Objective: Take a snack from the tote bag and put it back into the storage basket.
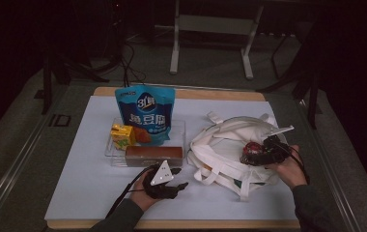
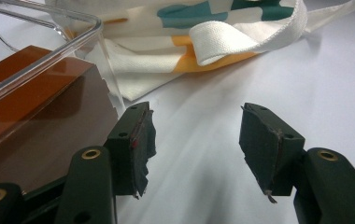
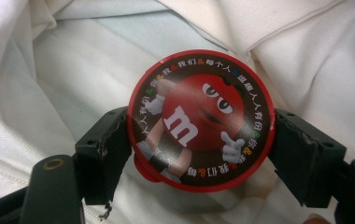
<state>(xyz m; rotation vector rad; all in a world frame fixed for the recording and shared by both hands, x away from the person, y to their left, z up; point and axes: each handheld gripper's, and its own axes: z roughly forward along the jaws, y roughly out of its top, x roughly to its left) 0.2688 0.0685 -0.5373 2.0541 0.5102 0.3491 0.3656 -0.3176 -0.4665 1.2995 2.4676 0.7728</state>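
Note:
A round tub with a red cartoon-candy lid [image 3: 201, 119] lies on the white cloth of the tote bag [image 3: 49, 70], between the jaws of my right gripper [image 3: 201, 140]. The pads stand close beside its rim on both sides, and the gripper is open. From above, the right gripper [image 1: 254, 152] and the red tub [image 1: 251, 146] are over the mouth of the tote bag [image 1: 220, 154]. My left gripper [image 1: 180, 178] rests low on the white table at the front, open and empty [image 2: 194, 140], just beside the long brown box [image 2: 40, 126].
A clear tray [image 1: 179, 126] left of the bag holds a blue snack pouch [image 1: 145, 113], a yellow juice carton [image 1: 122, 135] and the brown box [image 1: 153, 155]. The tray's clear wall [image 2: 63, 51] rises by the left jaw. A bag strap [image 2: 241, 39] lies ahead.

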